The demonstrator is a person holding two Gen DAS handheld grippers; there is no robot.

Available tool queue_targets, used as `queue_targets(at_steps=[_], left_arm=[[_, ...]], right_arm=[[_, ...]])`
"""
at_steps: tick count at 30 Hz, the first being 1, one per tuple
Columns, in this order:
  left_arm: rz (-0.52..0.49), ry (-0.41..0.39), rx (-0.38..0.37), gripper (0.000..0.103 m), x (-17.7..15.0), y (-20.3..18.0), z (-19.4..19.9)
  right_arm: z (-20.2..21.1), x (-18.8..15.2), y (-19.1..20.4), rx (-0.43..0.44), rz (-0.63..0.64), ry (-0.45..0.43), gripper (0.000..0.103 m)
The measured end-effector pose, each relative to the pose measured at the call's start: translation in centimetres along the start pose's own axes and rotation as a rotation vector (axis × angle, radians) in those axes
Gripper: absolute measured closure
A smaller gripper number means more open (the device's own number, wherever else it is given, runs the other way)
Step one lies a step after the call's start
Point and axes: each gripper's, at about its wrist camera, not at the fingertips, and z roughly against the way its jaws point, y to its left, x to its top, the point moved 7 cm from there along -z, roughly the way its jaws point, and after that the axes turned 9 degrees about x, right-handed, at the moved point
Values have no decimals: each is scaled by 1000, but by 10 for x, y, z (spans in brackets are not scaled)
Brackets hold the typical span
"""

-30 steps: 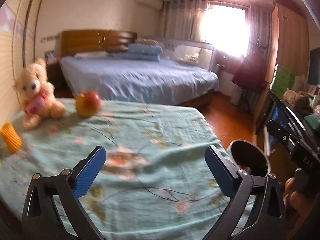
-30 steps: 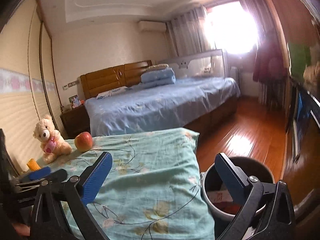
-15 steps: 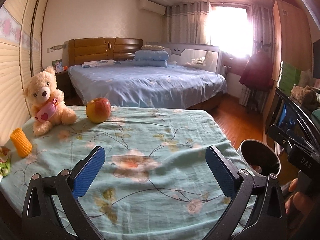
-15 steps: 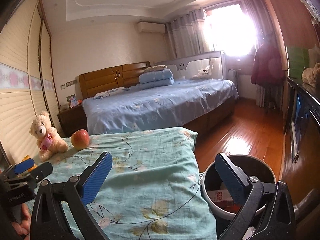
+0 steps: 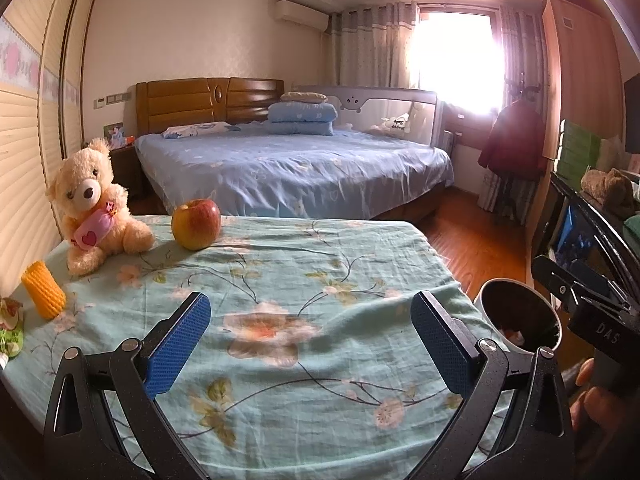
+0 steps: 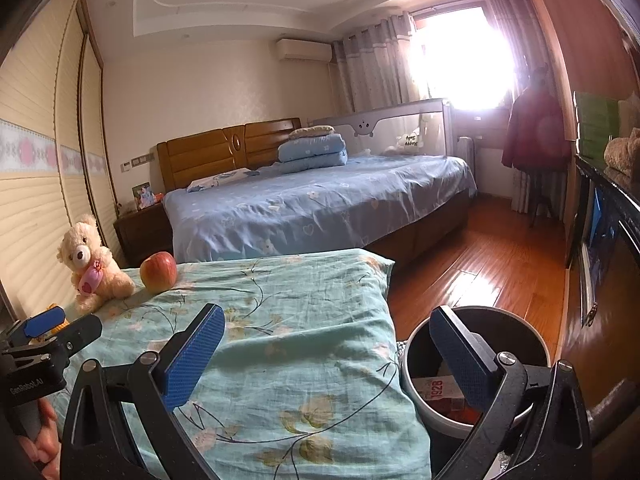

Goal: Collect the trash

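A sunlit bedroom: far off, a wide blue-sheeted bed (image 5: 296, 168) with a wooden headboard (image 5: 208, 100), a bright curtained window (image 5: 456, 48) at right, glossy wooden floor (image 6: 492, 264).

Upright white trash bin (image 6: 416, 380), box inside, beside the table (image 6: 304, 360)

A table (image 5: 320, 280) under a pale green floral cloth (image 6: 304, 344) fills the foreground, most of its middle bare fabric. At the far left corner a cream teddy bear (image 5: 94, 204) sits upright, and just beside it, along the far edge, a red-yellow apple (image 5: 196, 224) rests on the cloth. Down the left edge stands an orange ridged cylinder (image 5: 43, 295), and nearer the near left corner lies a green-and-white wrapper (image 5: 10, 330), partly cut off. Off the right edge, on the wooden floor (image 6: 480, 264), a round bin (image 6: 416, 368) stands with a red-and-white box (image 6: 436, 390) inside.
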Motion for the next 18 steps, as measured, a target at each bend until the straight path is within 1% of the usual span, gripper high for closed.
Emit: queue_targets(at_steps=[9, 18], left_arm=[[2, -15, 7, 1, 2, 1, 3], [-4, -24, 31, 1, 2, 1, 4]], right_arm=[[1, 0, 4, 1, 14, 1, 0], [2, -1, 6, 15, 10, 3, 0]])
